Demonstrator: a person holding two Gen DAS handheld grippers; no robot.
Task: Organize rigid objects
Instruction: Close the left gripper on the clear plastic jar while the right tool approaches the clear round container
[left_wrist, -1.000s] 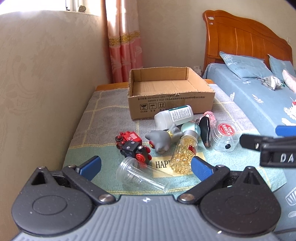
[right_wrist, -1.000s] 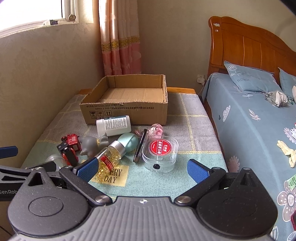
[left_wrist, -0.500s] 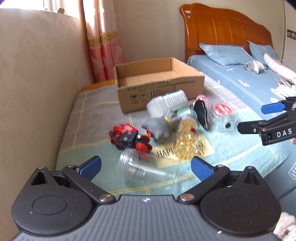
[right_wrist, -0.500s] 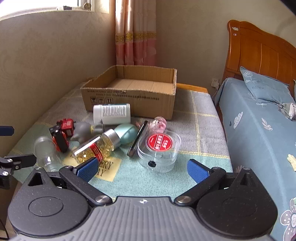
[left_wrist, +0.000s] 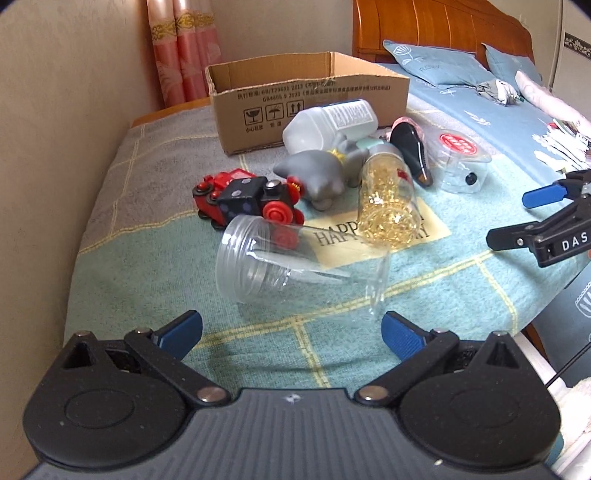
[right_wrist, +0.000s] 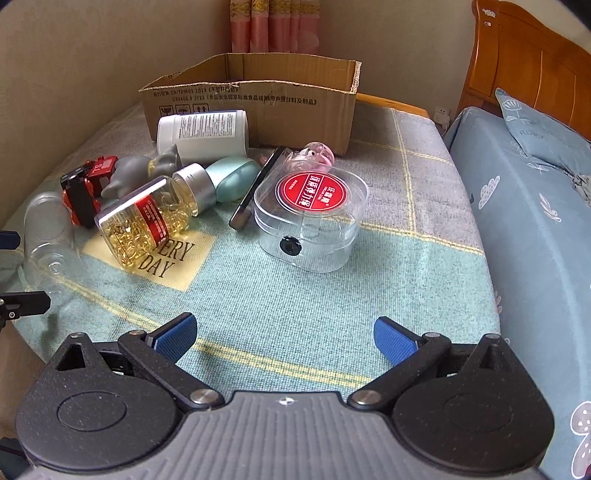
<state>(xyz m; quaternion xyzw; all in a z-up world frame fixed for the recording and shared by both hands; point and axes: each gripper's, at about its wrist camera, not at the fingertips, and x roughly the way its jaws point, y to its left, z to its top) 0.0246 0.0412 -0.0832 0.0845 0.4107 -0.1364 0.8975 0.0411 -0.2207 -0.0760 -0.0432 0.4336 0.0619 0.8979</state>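
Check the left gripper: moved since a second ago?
Yes. The left gripper has closed in on the clear jar, which now fills far more of its view against the cardboard box; jaws open.

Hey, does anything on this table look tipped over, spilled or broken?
Nothing spilled or visibly broken. Several things lie on their sides: the clear plastic jar, lidless, the capsule bottle and the white bottle. All sit jumbled in front of the cardboard box.

Soft, even daylight fills the room, leaving only faint shadows under the clear jar (left_wrist: 295, 266) and small glints on its plastic, while fisheye curvature bends and darkens every corner.
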